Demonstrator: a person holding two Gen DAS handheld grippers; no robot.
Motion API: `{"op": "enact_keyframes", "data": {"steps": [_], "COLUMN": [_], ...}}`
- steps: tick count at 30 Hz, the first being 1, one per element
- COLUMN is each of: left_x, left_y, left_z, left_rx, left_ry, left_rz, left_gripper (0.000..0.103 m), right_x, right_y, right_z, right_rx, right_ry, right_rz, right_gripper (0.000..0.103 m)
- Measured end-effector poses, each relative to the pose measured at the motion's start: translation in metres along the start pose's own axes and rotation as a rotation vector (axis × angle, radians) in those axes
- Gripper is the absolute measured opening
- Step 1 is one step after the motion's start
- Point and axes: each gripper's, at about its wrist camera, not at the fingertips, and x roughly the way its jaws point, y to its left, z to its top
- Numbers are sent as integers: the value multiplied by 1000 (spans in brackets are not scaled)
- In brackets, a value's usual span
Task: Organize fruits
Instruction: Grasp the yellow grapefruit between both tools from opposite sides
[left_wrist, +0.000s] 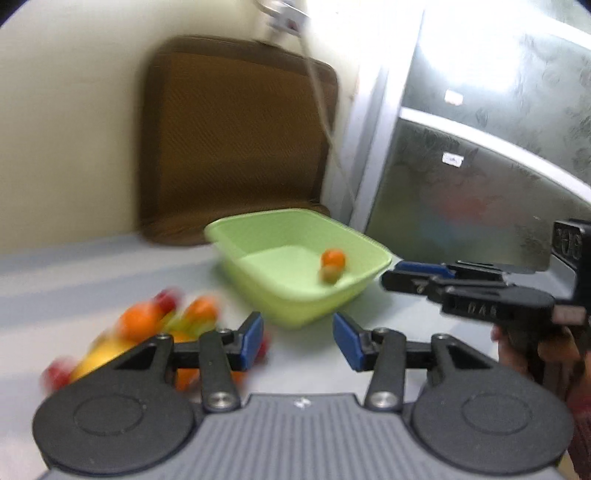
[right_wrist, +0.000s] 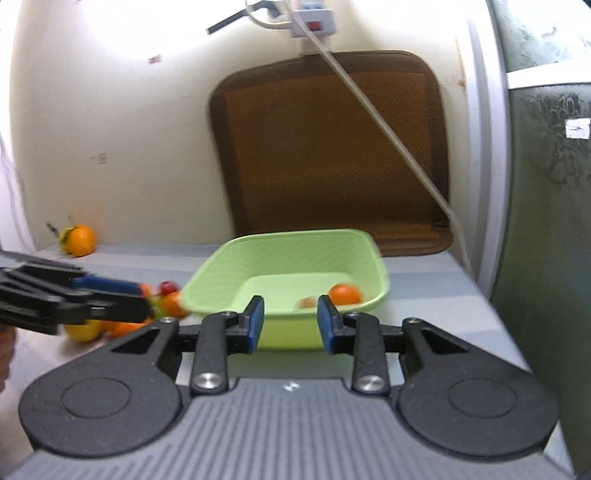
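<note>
A light green tub (left_wrist: 365, 245) (right_wrist: 380, 266) stands on the grey table. An orange (left_wrist: 333, 257) (right_wrist: 344, 294) and a smaller brownish fruit (left_wrist: 328, 274) (right_wrist: 307, 302) lie in it. A blurred heap of fruit (left_wrist: 147, 321) (right_wrist: 110, 326), oranges, yellow and red pieces, lies on the table left of the tub. My left gripper (left_wrist: 298, 341) is open and empty, between the heap and the tub's near corner. My right gripper (right_wrist: 290, 319) is open and empty, just in front of the tub. The right gripper also shows in the left wrist view (left_wrist: 424, 275) beside the tub.
A brown woven mat (left_wrist: 236, 140) (right_wrist: 328, 147) leans on the wall behind the tub. A single orange with leaves (right_wrist: 79, 240) sits at the far left by the wall. A cable (right_wrist: 388, 133) hangs from a power strip (right_wrist: 314, 16). A frosted glass panel (left_wrist: 480, 166) stands at right.
</note>
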Motion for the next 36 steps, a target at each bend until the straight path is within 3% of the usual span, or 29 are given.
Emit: {"op": "enact_keyframes", "data": {"steps": [4, 8, 11, 15, 18, 21, 24, 27, 32, 36], "left_x": [-41, -58, -61, -60, -71, -73, -69, -56, -53, -57], "left_y": [49, 104, 127, 147, 165, 171, 172, 179, 172, 167], "left_z": [-32, -58, -67, -72, -84, -85, -86, -83, -87, -84], "left_rx": [-131, -290, -345, -422, -428, -435, -417, -449, -422, -401], "left_ry": [1, -28, -77, -109, -145, -163, -167, -136, -130, -123], "left_rz": [111, 156, 149, 95, 68, 41, 42, -13, 35, 63], "left_gripper": [43, 43, 43, 43, 43, 60, 60, 62, 59, 57], "right_x": [7, 41, 71, 106, 107, 86, 93, 108, 117, 120], "right_y": [49, 109, 136, 147, 162, 196, 197, 199, 215, 224], "right_z": [-4, -1, 0, 3, 0, -2, 0, -2, -8, -14], "right_rx": [-26, -110, -120, -78, -45, -221, -232, -240, -268, -314], "right_ry": [36, 64, 58, 86, 149, 89, 102, 145, 177, 184], "right_rz": [146, 266, 307, 310, 376, 423, 425, 430, 494, 486], "right_gripper": [34, 37, 53, 57, 60, 58, 60, 64, 64, 64]}}
